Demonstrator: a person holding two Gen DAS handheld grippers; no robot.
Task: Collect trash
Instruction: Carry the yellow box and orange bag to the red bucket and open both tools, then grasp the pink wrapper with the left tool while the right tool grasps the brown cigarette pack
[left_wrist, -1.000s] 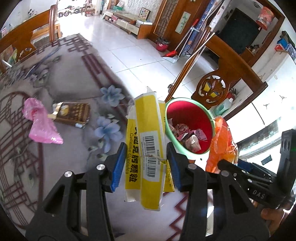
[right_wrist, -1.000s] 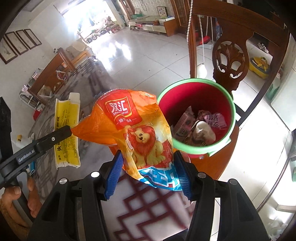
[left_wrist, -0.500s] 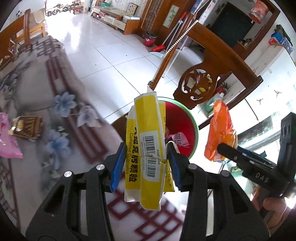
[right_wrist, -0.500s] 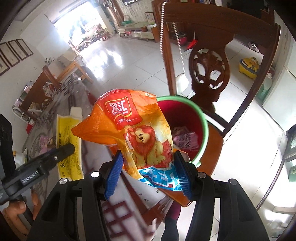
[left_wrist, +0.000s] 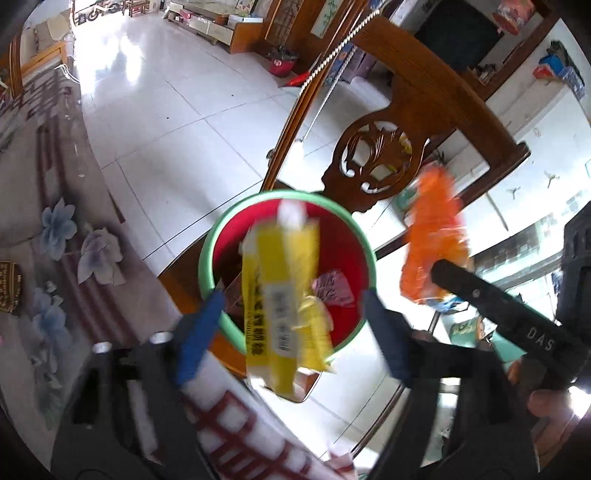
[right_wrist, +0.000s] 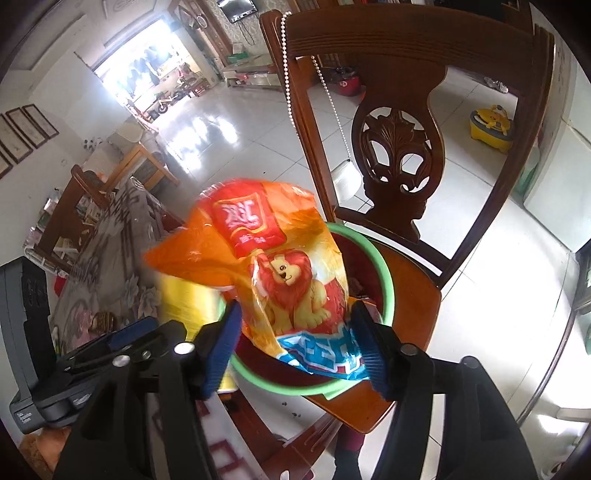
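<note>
- The left gripper (left_wrist: 291, 328) is being shown with its blue pads spread wide; nothing is being pinched between them.
- The yellow packet (left_wrist: 280, 306) is being seen blurred and free of both pads, its long axis running away from the camera and its far end lying over the red inside of the bucket (left_wrist: 221, 236). It is judged to be dropping into the bucket, though whether it is touching anything cannot be told.
- The right gripper (right_wrist: 295, 345) is being kept clenched on the orange snack bag (right_wrist: 280, 273); the bag's lower blue-and-white edge is being grasped between the pads, and the rest is standing up and forward from the jaws.
- The bucket, green-rimmed and red inside, is being carried on the seat of a wooden chair (right_wrist: 406, 110) just beyond the edge of the patterned tablecloth (left_wrist: 55, 221). Some wrappers are already lying in it.
- In the right wrist view the bag is being held directly over the near part of the bucket's rim (right_wrist: 388, 280), so the opening lies ahead of and below the jaws.
- The coming move is judged to turn on this: the bag is being held above the opening, so little more than a release by the right hand is being called for.
- A brown packet (left_wrist: 9, 288) is being left on the cloth, far to the left.
</note>
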